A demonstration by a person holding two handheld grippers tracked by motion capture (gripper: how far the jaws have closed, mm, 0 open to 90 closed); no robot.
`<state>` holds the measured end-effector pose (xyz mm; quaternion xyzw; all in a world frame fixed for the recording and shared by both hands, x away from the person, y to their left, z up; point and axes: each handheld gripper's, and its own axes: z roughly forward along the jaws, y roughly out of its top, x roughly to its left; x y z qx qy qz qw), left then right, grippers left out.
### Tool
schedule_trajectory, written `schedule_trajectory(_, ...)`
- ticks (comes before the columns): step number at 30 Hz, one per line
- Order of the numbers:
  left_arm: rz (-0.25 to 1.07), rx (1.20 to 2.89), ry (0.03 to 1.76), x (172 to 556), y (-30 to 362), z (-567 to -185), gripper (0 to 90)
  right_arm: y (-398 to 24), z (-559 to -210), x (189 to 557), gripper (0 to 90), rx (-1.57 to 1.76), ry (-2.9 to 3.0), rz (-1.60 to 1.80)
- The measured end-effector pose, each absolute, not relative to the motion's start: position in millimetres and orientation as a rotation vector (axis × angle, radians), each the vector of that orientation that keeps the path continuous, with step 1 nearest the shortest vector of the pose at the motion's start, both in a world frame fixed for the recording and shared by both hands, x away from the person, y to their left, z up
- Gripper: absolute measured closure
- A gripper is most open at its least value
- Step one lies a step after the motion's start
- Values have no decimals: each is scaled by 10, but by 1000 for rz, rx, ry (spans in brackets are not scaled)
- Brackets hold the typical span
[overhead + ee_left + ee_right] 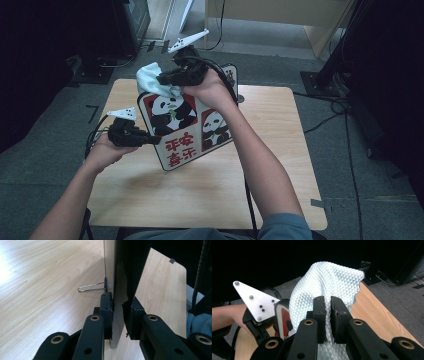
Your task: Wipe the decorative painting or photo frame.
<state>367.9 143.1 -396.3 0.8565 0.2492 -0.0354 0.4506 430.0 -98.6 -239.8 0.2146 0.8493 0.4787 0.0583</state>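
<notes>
Over the wooden table (280, 150), left gripper (145, 138) should stay clamped on the panda board (187, 125) edge while right gripper (167, 79), pinching the cloth (150, 77), wipes with gentle, even pressure.

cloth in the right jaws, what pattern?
The cloth is pale bluish-white with a quilted diamond texture; clearest in the right gripper view.

Pale quilted cloth (151, 78) rests against the upright panda board's (186, 125) top edge.
</notes>
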Motion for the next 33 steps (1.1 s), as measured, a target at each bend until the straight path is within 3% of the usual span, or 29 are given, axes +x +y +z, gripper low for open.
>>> schedule_trajectory(33,-89,2109,621,3687,1437,-3967,793,-1400,-2403,4456,832,764,2526,1438)
